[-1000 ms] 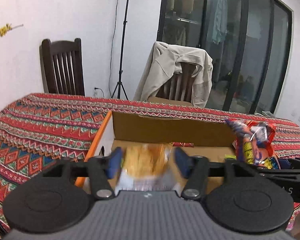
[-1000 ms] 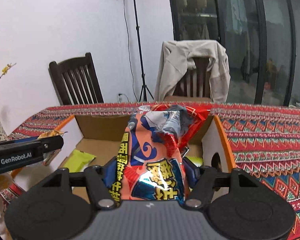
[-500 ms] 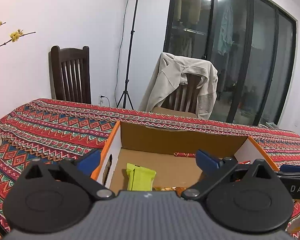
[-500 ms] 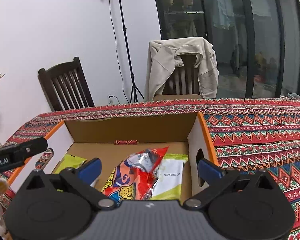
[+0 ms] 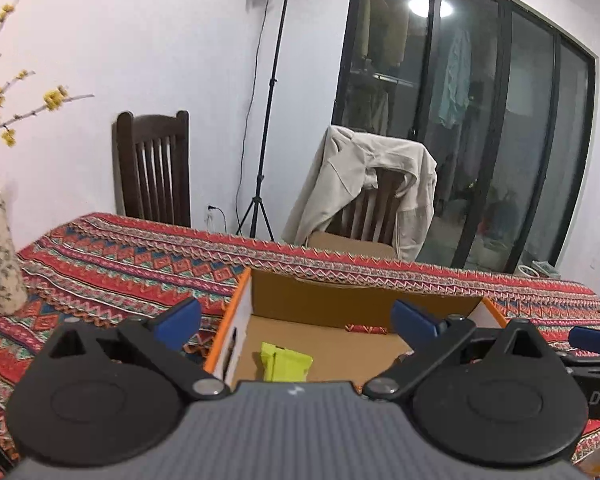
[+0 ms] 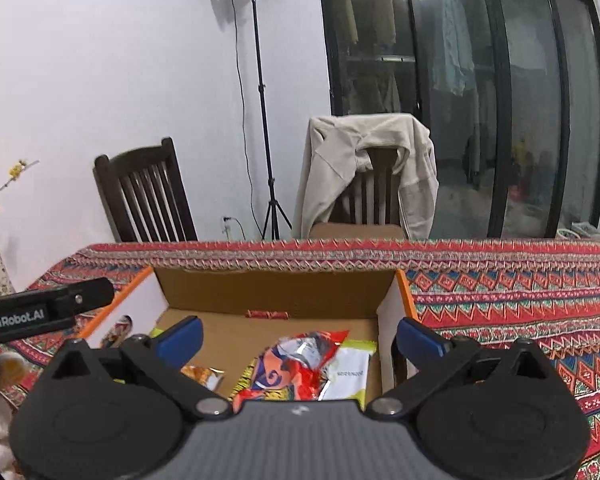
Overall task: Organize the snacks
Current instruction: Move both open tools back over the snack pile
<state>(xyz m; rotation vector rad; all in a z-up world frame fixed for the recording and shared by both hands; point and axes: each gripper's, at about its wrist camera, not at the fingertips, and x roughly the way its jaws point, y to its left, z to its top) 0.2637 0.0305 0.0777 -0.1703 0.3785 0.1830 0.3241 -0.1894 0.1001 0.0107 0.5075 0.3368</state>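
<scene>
Hand-held gripper (image 6: 298, 334) wide apart above boxed snacks (image 6: 300, 364).

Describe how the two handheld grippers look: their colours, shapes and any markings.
Both the left gripper and the right gripper have a grey ribbed body, two round black discs, black linkage arms with silver pivot pins, and blue fingers. The left one's side, seen in the right wrist view, bears white "GenRobot.AI" lettering.

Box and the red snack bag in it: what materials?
Box: corrugated cardboard by the look, matte brown inside, white side walls, orange edges. Red snack bag: thin plastic or foil film, likely; glossy, crinkled, a silvery inner face showing at its top.
</scene>
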